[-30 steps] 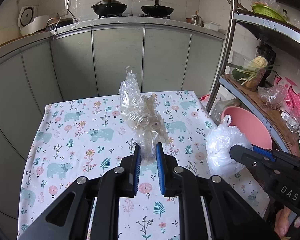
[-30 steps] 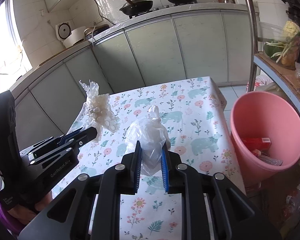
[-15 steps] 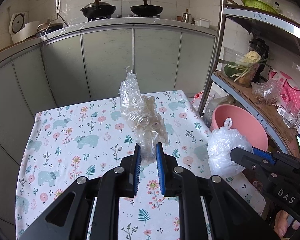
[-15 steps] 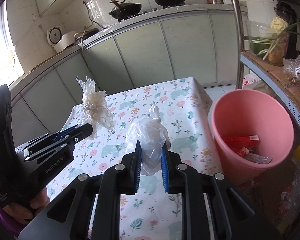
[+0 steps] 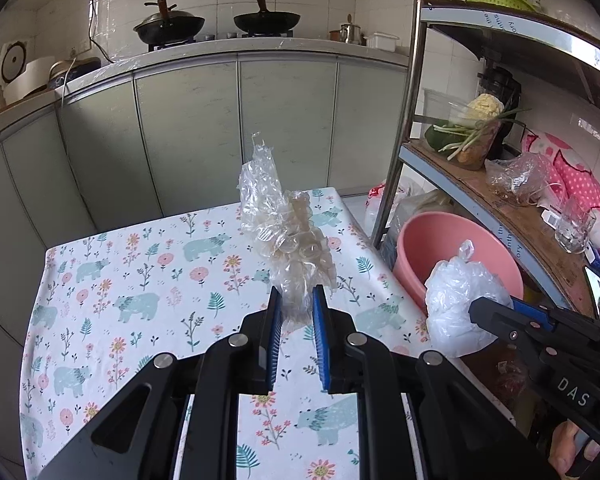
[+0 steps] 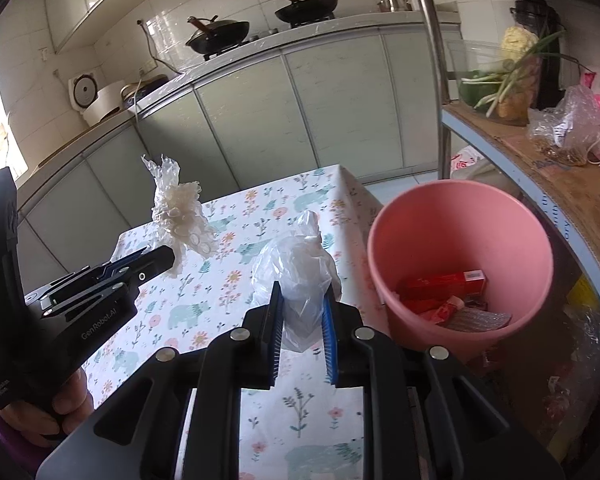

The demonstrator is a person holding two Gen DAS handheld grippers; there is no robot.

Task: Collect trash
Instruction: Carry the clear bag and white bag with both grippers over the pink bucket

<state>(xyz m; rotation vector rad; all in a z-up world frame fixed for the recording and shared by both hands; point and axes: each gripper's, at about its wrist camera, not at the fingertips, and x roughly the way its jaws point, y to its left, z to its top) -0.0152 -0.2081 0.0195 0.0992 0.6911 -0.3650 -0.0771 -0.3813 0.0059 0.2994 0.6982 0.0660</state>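
My left gripper (image 5: 294, 300) is shut on a crumpled clear bubble-wrap piece (image 5: 284, 232) and holds it up above the floral table (image 5: 140, 280). It also shows in the right wrist view (image 6: 182, 216). My right gripper (image 6: 300, 300) is shut on a white plastic bag (image 6: 296, 268), held over the table's right edge beside the pink bin (image 6: 420, 220). The bag also shows in the left wrist view (image 5: 460, 300), in front of the bin (image 5: 420, 232). The bin holds red packaging (image 6: 444, 284).
A metal shelf rack (image 5: 408, 120) stands right of the table, with greens, a bag and a glass on its wooden shelf (image 5: 512, 216). Kitchen cabinets (image 5: 220, 128) with woks on the counter lie behind the table.
Both grippers have moved to the right with their loads. The pink bin is closer and more central in the right wrist view.
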